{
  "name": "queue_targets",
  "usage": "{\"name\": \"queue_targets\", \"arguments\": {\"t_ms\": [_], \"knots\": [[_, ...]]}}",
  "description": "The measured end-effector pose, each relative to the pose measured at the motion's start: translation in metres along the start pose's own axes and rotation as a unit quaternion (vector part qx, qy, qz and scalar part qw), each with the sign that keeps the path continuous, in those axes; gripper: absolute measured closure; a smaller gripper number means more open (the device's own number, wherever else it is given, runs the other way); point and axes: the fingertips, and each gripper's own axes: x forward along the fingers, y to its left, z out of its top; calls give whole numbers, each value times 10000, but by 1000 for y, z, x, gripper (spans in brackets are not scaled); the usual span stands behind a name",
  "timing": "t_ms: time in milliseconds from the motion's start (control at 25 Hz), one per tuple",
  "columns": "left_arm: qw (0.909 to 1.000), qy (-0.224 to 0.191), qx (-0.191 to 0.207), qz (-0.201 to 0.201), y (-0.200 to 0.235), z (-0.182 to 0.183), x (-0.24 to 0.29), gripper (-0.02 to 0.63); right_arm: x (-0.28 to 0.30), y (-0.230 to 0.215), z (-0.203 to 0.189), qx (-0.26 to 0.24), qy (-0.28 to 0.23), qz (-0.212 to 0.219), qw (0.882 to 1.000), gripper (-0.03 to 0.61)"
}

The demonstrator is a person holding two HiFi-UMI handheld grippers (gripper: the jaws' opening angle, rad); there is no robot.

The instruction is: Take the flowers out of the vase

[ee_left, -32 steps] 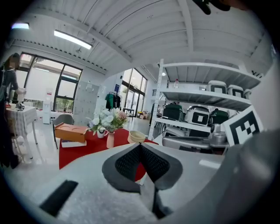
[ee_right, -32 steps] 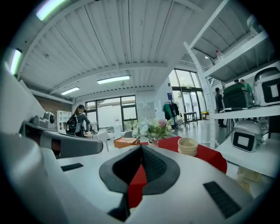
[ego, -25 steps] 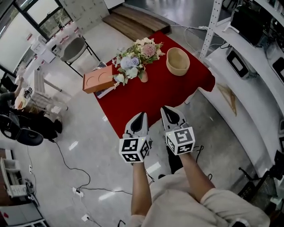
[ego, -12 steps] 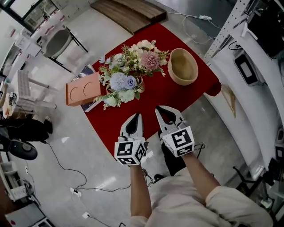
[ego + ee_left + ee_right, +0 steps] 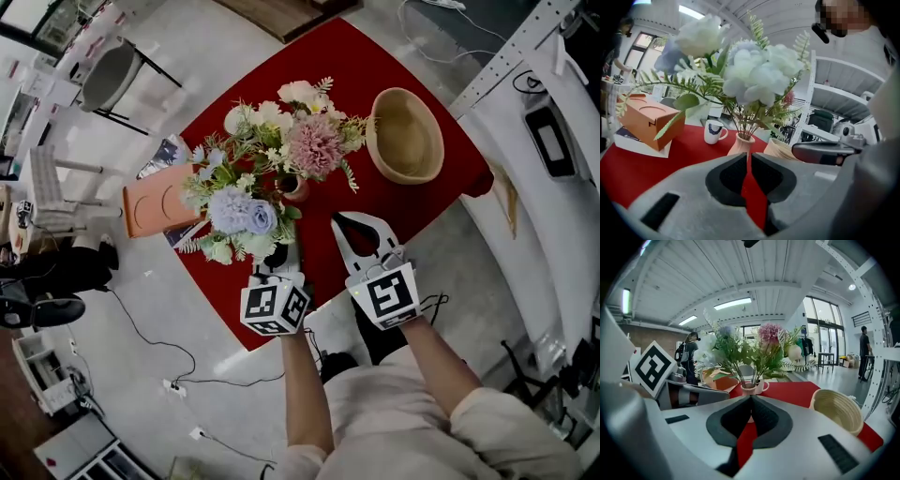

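Head view looks down on a red cloth-covered desk (image 5: 375, 202), where a mixed bouquet of pale blue, white and pink artificial flowers (image 5: 272, 159) stands in a small narrow-necked terracotta vase (image 5: 293, 189) near the middle. The stems bunch tightly at the neck, which is probably what keeps the spray upright and spreading. To the right sits an empty woven beige bowl (image 5: 405, 136), a likely spot for the flowers. At the far left edge is an orange cardboard box (image 5: 155, 202), with a white mug (image 5: 712, 131) beyond the vase. The left gripper (image 5: 281, 258) sits under the near blooms and the right gripper (image 5: 342, 223) is just beside it. Both aim at the vase and are not touching it. Each gripper's jaws are closed, or all but, and hold nothing, so they must open before any stem can be taken. No readable writing shows: the cubes carry only black-and-white square markers, and the mug's dark print is too small to read.
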Motion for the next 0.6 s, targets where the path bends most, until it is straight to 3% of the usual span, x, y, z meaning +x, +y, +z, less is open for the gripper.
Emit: {"name": "queue_targets", "arguments": {"t_ms": [160,360,600], "knots": [[9999,-104,17,115,9,8,8,501,8,-4,-7,314,15,230,9992,571],[9997,-130,133,146,13,16,25,465,27,-8,-14,649,340,529,9959,572],[9993,-115,325,159,13,22,36,445,44,-7,-16,661,581,918,9919,571]]}}
